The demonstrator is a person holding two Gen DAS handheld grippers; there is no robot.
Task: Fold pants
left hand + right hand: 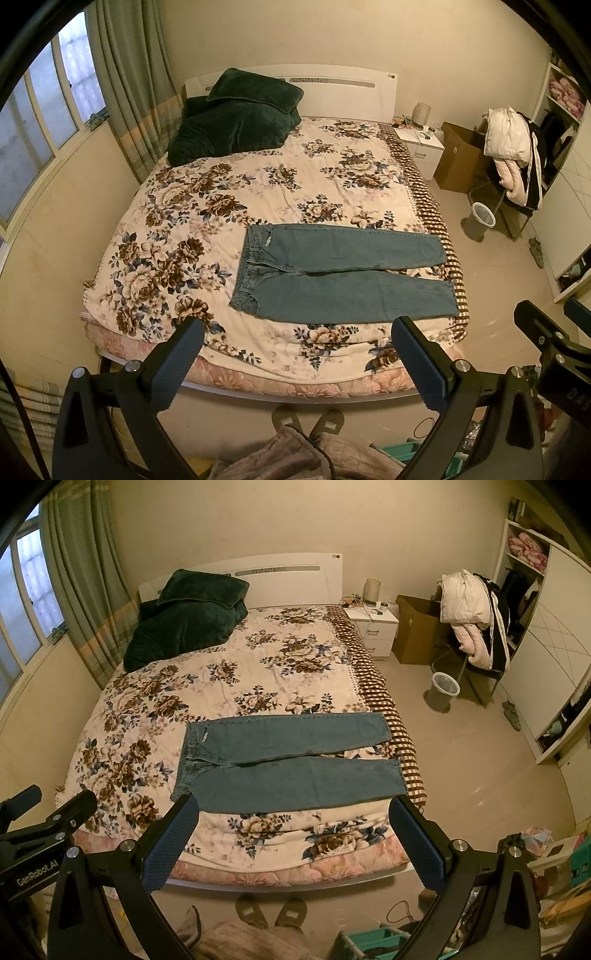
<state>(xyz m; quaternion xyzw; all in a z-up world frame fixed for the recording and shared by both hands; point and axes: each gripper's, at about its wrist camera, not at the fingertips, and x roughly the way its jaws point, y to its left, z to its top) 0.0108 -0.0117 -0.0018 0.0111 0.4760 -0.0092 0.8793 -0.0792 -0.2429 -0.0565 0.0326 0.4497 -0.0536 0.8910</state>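
Floral bed (184, 236), jeans (340, 273) flat, unfolded

Bedrm: bed (207, 206), window (40, 122), wardrobe (546, 657)

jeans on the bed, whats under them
The jeans lie flat on the floral blanket, with the leg ends over its brown checked border. A strip of blanket shows between the legs. Whatever lies directly beneath the denim is covered.

The blue denim pants (332, 275) (284, 762) lie flat and unfolded on the bed (192, 236) (147, 716), near its foot edge. Waistband toward the middle, both legs stretched side by side, slightly apart, cuffs reaching the right edge.
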